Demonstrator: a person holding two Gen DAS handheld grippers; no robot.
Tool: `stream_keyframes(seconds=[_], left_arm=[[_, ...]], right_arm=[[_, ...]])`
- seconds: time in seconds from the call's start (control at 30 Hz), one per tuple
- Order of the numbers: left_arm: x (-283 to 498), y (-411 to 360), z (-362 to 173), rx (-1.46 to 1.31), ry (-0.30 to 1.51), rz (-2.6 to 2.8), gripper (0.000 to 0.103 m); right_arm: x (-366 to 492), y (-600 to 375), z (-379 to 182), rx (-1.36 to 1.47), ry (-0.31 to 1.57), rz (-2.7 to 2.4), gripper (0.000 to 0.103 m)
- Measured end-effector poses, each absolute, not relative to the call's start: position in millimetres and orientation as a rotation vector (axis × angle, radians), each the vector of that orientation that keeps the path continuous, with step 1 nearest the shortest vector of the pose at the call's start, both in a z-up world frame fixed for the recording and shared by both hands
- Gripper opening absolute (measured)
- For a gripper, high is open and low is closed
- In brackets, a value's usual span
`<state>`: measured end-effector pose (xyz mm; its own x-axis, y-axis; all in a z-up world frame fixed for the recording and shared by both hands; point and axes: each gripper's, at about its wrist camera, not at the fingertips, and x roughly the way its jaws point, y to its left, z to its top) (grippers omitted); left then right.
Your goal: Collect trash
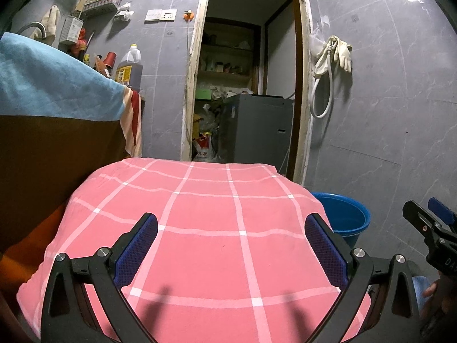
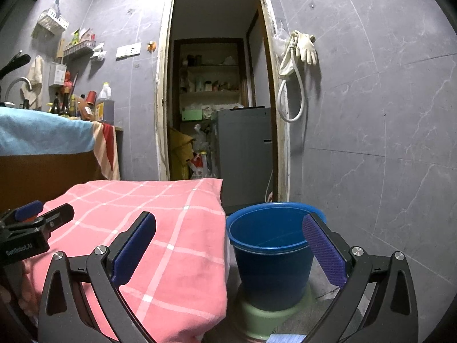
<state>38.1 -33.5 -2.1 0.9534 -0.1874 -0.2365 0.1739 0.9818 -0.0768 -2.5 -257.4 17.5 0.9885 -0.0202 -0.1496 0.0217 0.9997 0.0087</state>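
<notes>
Under my left gripper (image 1: 231,245): soft matt checked cloth (image 1: 205,214). Ahead of my right gripper (image 2: 228,245): smooth glossy plastic bucket (image 2: 268,257). My fingers (image 2: 322,254): matt black, with rough dimpled blue pads. Beyond: polished wall tiles (image 2: 371,114).

I'm seeing one blue bucket (image 2: 268,254), one pink checked cloth (image 1: 205,228), one green stool (image 2: 257,317) under the bucket, one pair of rubber gloves (image 2: 304,47), one oil jug (image 1: 130,67), my two grippers.
</notes>
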Motion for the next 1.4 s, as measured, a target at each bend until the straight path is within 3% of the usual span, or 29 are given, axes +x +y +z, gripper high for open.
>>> stream_keyframes(seconds=[1.4], left_arm=[[37.3,-30.3,-4.0,-0.056,0.245,-0.181,0.101]], right_arm=[[-2.4,-255.7,17.3,0.008,0.154,-0.021,0.103]])
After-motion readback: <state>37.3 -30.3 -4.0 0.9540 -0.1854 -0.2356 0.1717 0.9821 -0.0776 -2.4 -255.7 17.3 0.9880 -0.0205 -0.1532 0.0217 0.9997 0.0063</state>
